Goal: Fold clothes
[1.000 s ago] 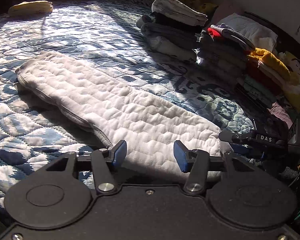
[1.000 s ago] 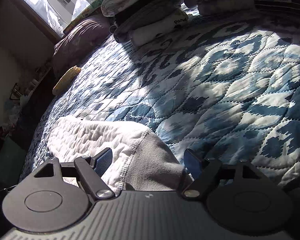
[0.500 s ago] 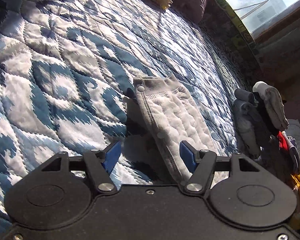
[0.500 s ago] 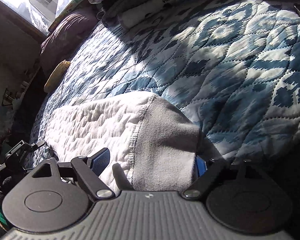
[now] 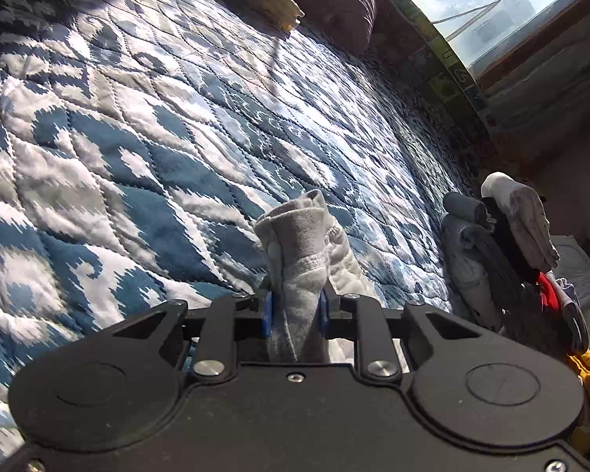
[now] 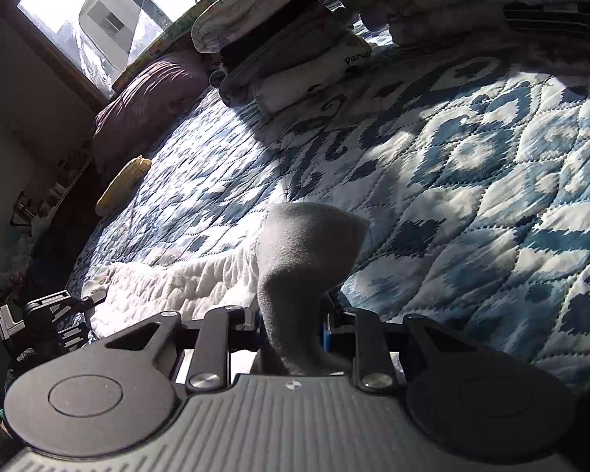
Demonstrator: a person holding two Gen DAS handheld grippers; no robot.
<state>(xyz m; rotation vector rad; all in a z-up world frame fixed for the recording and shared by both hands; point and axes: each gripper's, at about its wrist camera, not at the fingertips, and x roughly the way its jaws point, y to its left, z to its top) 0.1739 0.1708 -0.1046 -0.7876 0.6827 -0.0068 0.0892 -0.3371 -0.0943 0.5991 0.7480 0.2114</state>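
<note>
A white quilted garment with grey trim lies folded lengthwise on the blue patterned quilt. My left gripper is shut on its grey snap-button end, which bunches up between the blue pads. My right gripper is shut on the grey band at the opposite end, which stands up in a hump. The left gripper shows at the far left of the right wrist view, at the garment's other end.
Stacks of folded clothes stand on the quilt near the window side. A purple pillow and a yellow item lie toward the head of the bed. A wall and window border the far edge.
Both grippers went from open around the garment's ends to shut on them. The cloth now bunches up between each pair of pads. The left gripper had first swung round to the snap-button end.
</note>
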